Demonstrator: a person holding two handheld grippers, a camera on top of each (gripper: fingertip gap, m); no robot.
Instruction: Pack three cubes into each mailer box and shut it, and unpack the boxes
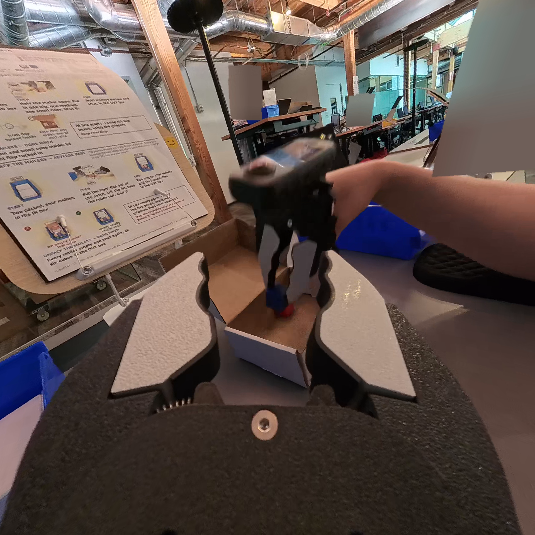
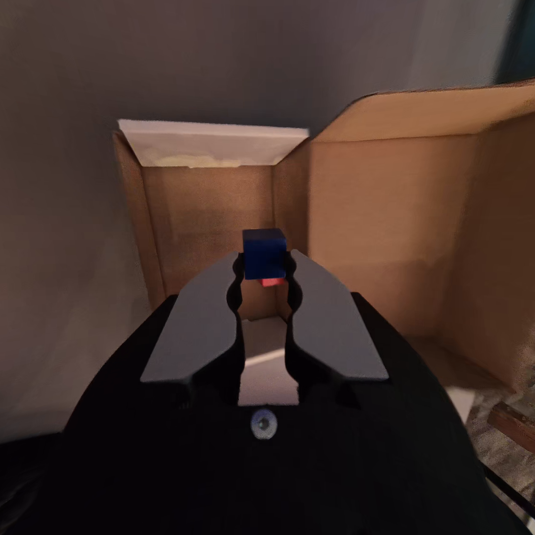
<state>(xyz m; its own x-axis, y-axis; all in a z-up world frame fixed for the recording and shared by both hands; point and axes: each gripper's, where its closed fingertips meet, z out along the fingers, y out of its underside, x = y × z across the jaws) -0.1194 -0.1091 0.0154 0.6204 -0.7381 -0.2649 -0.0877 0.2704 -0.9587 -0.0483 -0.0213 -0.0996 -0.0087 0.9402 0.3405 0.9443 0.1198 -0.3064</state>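
One blue cube (image 2: 264, 254) clamped in right gripper (image 2: 264, 257) at frame centre, red cube (image 2: 270, 282) beneath, open mailer box (image 2: 208, 220) long axis running up-frame, left gripper (image 1: 264, 278) spread apart, empty.

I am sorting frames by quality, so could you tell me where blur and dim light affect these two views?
Left wrist view: bright and sharp on its own left gripper and the mailer box, but the right gripper with the blue cube is motion-blurred. Right wrist view: dim and soft all over, the box walls smeared, the red cube barely showing.
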